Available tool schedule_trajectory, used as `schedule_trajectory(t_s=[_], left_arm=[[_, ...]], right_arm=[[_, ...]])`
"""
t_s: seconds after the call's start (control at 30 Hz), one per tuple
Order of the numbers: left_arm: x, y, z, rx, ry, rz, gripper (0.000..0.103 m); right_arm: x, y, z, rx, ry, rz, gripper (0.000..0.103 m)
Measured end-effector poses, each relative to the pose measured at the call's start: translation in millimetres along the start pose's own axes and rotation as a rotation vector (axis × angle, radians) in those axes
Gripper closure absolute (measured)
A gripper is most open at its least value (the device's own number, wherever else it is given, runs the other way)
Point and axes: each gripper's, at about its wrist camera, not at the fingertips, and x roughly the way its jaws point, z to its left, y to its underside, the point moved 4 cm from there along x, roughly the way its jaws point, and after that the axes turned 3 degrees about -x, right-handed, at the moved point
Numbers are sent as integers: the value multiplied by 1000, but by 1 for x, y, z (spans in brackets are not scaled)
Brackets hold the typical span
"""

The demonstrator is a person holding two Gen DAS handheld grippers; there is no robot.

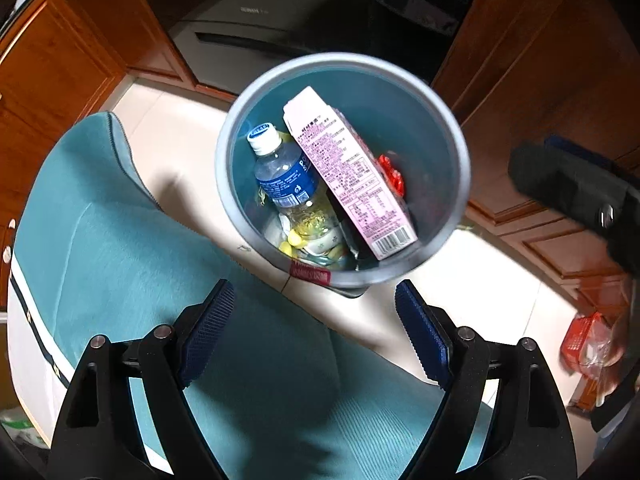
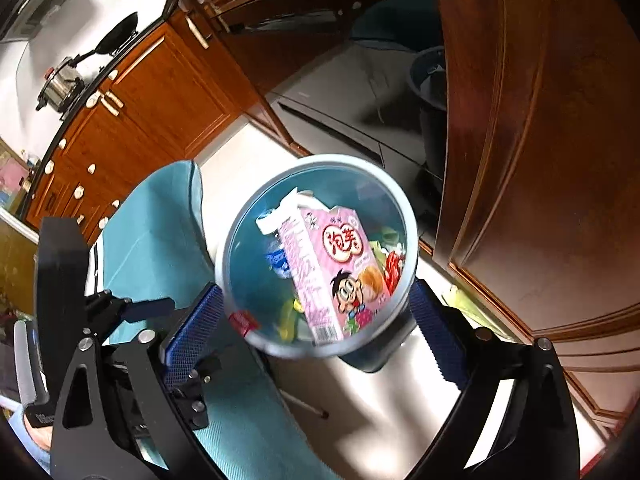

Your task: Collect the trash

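Left wrist view looks down into a round blue bin (image 1: 448,120) standing on the pale floor (image 1: 176,148) beside a teal cushion (image 1: 120,240). Inside the bin lie a pink snack box (image 1: 352,176), a clear plastic bottle (image 1: 288,176) with a blue label, a red wrapper (image 1: 392,172) and some yellow scraps. The left tongs (image 1: 316,320) hang over the bin's near rim with jaws spread wide, holding nothing. In the right wrist view, the right tongs (image 2: 320,320) also stand wide apart and empty above the same bin (image 2: 236,248), the pink box (image 2: 340,272) leaning upright within.
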Motion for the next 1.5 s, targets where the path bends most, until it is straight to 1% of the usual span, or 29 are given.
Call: schedule_trajectory(t_s=[0.17, 0.2, 0.23, 0.27, 0.33, 0.43, 0.57, 0.67, 0.83, 0.97, 1.07, 1.13, 1.37, 1.5], left_arm=[[-32, 28, 4, -57, 25, -59, 19], [-36, 33, 5, -60, 24, -70, 17], [-43, 40, 5, -57, 16, -89, 5], [-49, 46, 5, -55, 5, -107, 3], [-63, 60, 6, -64, -3, -141, 4], [-82, 80, 9, -94, 33, -183, 4], [-105, 105, 14, -129, 37, -243, 4], [-117, 122, 17, -140, 13, -282, 4], [-132, 140, 17, -117, -88, -333, 4], [-135, 150, 18, -145, -33, -344, 4], [-135, 154, 18, -156, -87, -359, 4], [-134, 155, 18, -151, -102, -352, 4], [-124, 157, 18, -166, -74, -335, 4], [-117, 158, 18, -163, -75, -322, 4]], right_arm=[[-28, 14, 17, -35, -9, 1, 7], [-35, 18, 20, -40, -8, 7, 7], [-39, 20, 23, -46, -4, 11, 7], [-44, 24, 25, -53, 2, 14, 7], [-56, 32, 30, -70, 26, 11, 7], [-75, 47, 36, -83, 70, 6, 7], [-98, 65, 39, -89, 147, -6, 7], [-109, 77, 41, -103, 195, 0, 7], [-117, 98, 51, -136, 245, 30, 7], [-120, 109, 58, -160, 283, 40, 7], [-120, 116, 63, -167, 299, 50, 7], [-119, 121, 65, -167, 301, 59, 7], [-112, 131, 71, -183, 314, 79, 7], [-102, 135, 69, -185, 315, 104, 7]])
